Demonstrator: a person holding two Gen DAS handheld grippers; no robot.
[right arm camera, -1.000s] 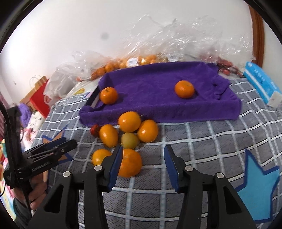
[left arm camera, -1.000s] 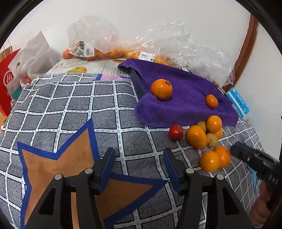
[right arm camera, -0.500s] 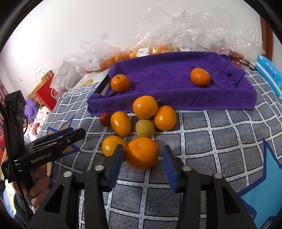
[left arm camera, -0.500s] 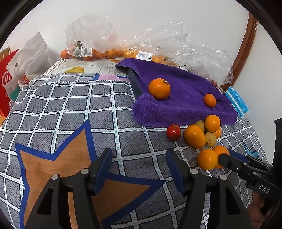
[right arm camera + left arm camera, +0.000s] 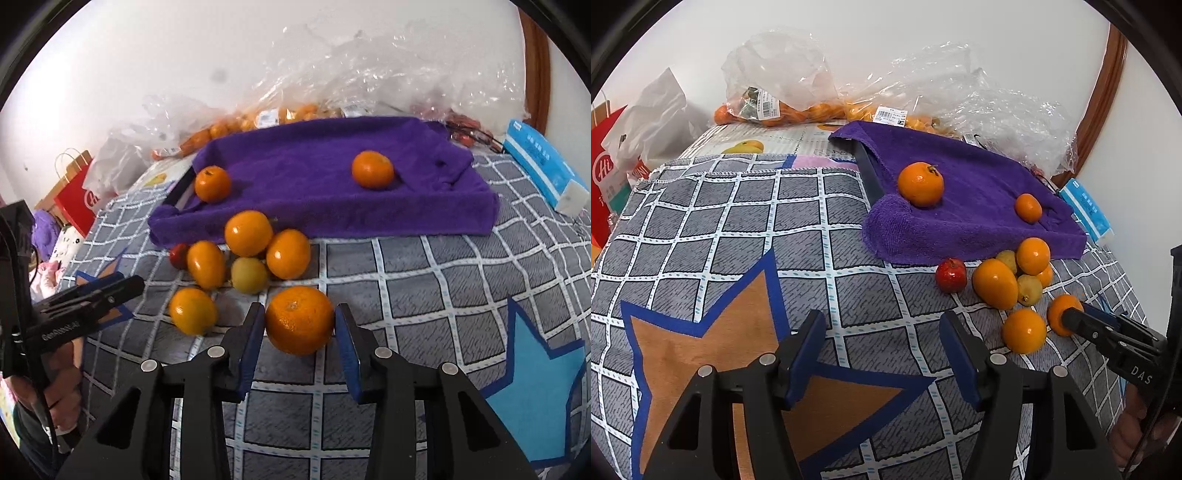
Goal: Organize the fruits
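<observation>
Low in the middle of the right wrist view, the right gripper (image 5: pixel 300 328) squeezes the round orange (image 5: pixel 299 319) on both sides – soft skin, rolls easily – while the left gripper (image 5: pixel 882 349) stays open and empty.

Bright, even indoor light; soft shadows; fisheye-warped, dark-cornered edges.

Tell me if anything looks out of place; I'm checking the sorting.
Yes: loose oranges, a yellow-green fruit and a small red fruit sit on the checked cloth, below the purple towel holding only two.
</observation>
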